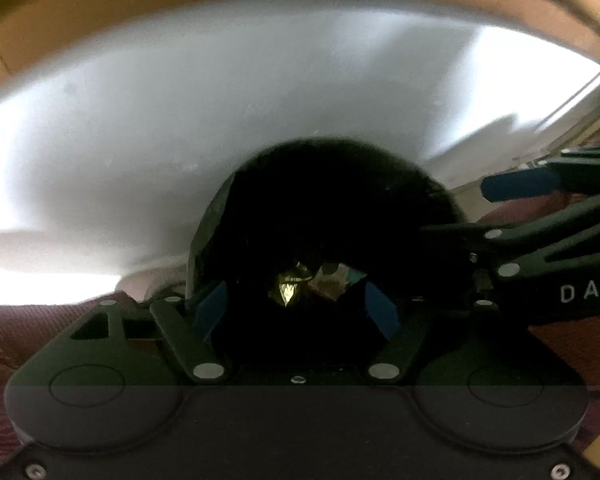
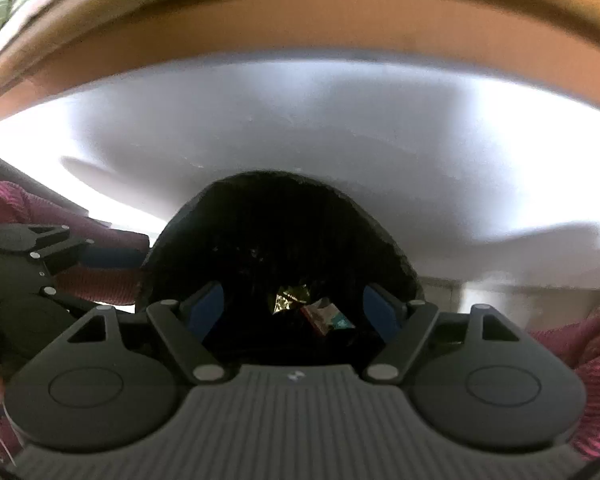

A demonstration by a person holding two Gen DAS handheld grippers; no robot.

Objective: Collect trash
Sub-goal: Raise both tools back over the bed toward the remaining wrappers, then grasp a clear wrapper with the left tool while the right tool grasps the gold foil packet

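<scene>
Left wrist view: nearest us, the left tongs (image 1: 296, 304) stand wide, blue pads (image 1: 208, 312) splayed to either side with nothing pinched between them. Just beyond the pads, down in the dark mouth of a black bin bag (image 1: 332, 200), sits the trash: a crumpled gold wrapper (image 1: 287, 288) and, right beside it, a reddish and teal packet (image 1: 334, 282). Neither one is touched by the pads. Off to the right edge the right tongs (image 1: 516, 186) poke in sideways, one blue pad showing over a maroon fabric (image 1: 36, 332). Farther back, a white wall (image 1: 180, 120), then a tan band (image 1: 140, 4) curving overhead.

Right wrist view now: the right tongs are spread wide too, blue pads (image 2: 380, 312) well apart and holding nothing. Between and past them the same bag gapes, gold wrapper and red packet lying inside, well below the rim. The left tongs are at the left edge, by striped maroon cloth (image 2: 580, 360). White wall behind, blurred tan above.
</scene>
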